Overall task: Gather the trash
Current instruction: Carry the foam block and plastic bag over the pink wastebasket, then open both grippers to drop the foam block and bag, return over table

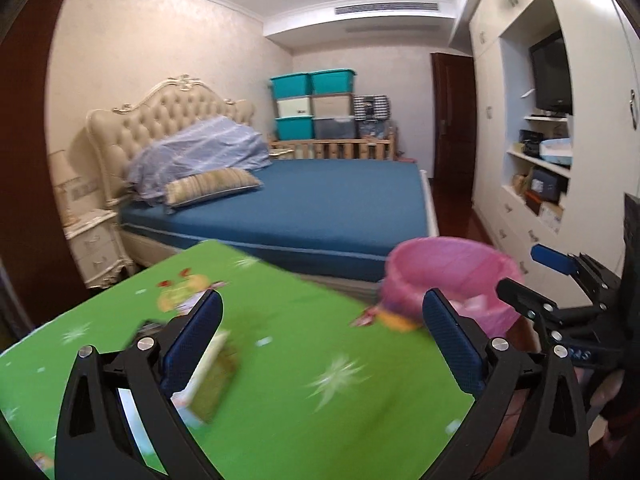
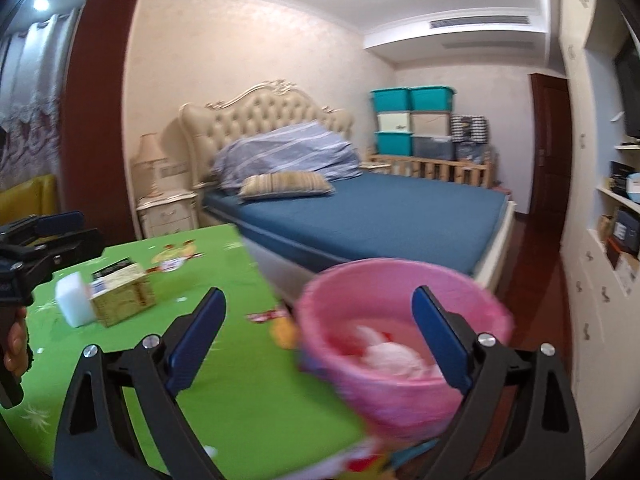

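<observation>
Bedroom walls and a big bed [image 2: 380, 216] with a blue sheet filled the background, and in front of the bed I had the green table [image 1: 280, 360] with cartoon prints as my working surface. I used the pink bin [image 2: 400, 344] as my landmark: it stood just past the right edge of the table, between the table and the white wall cabinet [image 1: 520, 208]. My right gripper [image 2: 316, 336] hovered above the bin with its jaws spread wide and nothing between them. My left gripper [image 1: 324, 336] was to the left of the bin, over the table, also released and empty. Inside the bin I could see some white crumpled material and something red, so I judged that a part of the trash was already collected. Left of the bin, well apart from it on the table, a small golden-brown carton [image 2: 120, 292] and a white block [image 2: 74, 300] touching it were not yet picked up, so I believed this work remained, probably for the left gripper, which was nearer to them. A small red wrapper-like scrap [image 2: 264, 316] lay on the table just beside the bin, but I could not tell if it was real trash or only a printed picture. Both views were blurred near the bin and the carton, so the contents of the bin were hard to name, and its bottom was cut off by my gripper.
</observation>
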`<state>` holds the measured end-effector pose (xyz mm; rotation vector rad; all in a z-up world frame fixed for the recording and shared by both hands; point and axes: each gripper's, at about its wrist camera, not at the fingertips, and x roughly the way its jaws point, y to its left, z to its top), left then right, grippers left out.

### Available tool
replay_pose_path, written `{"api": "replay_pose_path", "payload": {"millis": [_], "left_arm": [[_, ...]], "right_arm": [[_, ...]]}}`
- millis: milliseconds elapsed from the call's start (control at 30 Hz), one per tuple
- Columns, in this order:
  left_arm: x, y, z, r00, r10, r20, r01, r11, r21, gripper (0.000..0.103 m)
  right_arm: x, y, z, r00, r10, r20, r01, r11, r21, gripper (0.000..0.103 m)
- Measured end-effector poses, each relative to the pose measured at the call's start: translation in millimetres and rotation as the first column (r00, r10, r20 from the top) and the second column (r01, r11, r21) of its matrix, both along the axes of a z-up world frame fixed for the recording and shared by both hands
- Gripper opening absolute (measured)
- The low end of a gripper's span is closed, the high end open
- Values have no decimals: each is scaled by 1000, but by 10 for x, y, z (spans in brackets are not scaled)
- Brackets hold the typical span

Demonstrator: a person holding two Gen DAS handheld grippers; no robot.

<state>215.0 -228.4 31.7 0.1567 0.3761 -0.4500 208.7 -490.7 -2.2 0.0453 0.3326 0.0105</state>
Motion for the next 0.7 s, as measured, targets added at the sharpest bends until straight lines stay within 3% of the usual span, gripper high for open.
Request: {"api": "replay_pose_path", "payload": {"millis": [133,267,400,567,700], "left_arm": [[-89,581,-56,993,112,22,-112,993,30,97],[-79,1121,-159,978,210,-19,-209,977,48,97],[14,1518,-351,952,298,-69,-289,950,116,97],[257,1807,-596,923,336,-189,-305,936,175,97],[423,1847,-689,919,290,-266,-254,954,161,97]], "right_arm": [[183,486,-85,998,56,-35,-55,998,22,91],[317,905,-133,992,108,-62,-106,994,32,91],[372,1234,-159,987,141,-73,-140,990,28,91],[434,1492,-187,982,167,-91,-165,986,31,91],[494,1648,-227,979,175,-106,-172,984,41,91]]}}
